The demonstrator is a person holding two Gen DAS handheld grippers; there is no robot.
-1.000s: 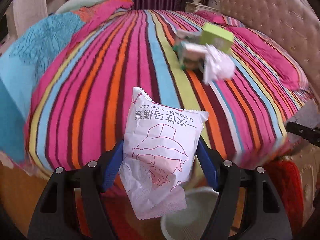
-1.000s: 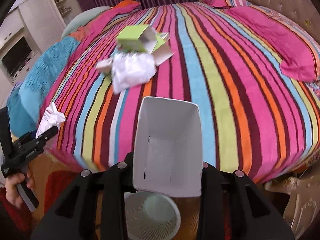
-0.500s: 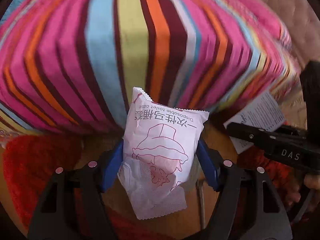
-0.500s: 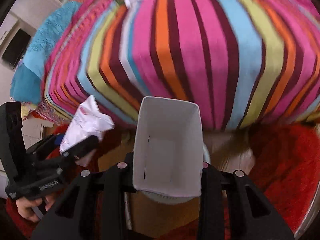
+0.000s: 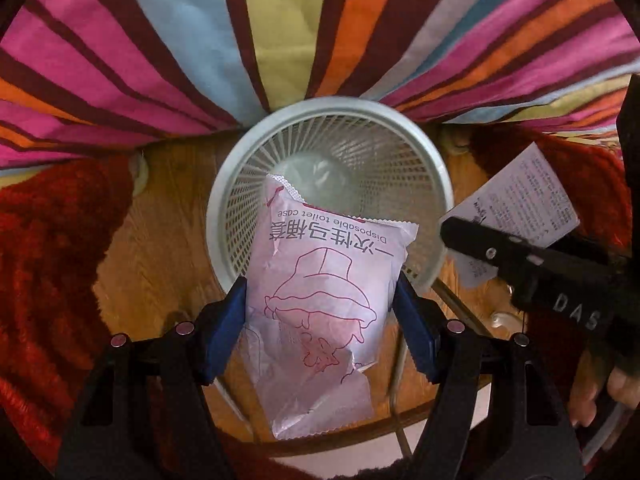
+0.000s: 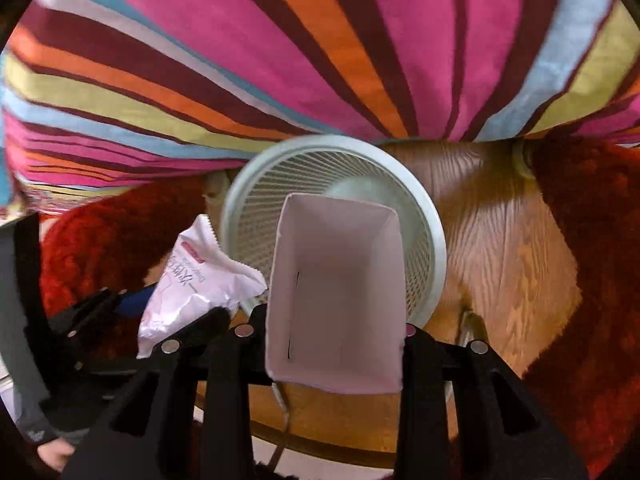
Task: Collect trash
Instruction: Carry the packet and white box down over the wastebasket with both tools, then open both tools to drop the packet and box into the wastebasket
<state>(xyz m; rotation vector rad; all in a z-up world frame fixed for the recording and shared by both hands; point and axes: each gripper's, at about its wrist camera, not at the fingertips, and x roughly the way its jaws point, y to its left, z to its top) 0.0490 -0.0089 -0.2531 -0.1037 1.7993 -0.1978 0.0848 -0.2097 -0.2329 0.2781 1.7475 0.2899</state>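
Fingers [image 5: 414, 330] of the left gripper [image 5: 320, 324] clamp the disposable toilet case packet [image 5: 320, 304] and the right gripper [image 6: 334, 340] pinches an empty white carton [image 6: 336, 296], both poised over the mesh wastebasket [image 5: 236, 184] beside the striped bed [image 5: 280, 32], likely for dropping.

Bin [image 5: 224, 216] mouth is open upward, nothing across it; inside looks bare, though mesh glare makes that hard to confirm. Striped bedspread [image 5: 280, 32] hangs just behind the bin's far rim, blocking that side. Red rug [image 5: 52, 264] flanks left & right, wood floor [image 5: 156, 240] between, so room to pass on both sides at floor level. Over the bin it's crowded: left gripper [image 5: 320, 304] w/ wrapper [image 5: 324, 280] over the near rim, right gripper [image 6: 334, 344] w/ open box [image 6: 336, 292] just beside it, the two close together, little gap between.
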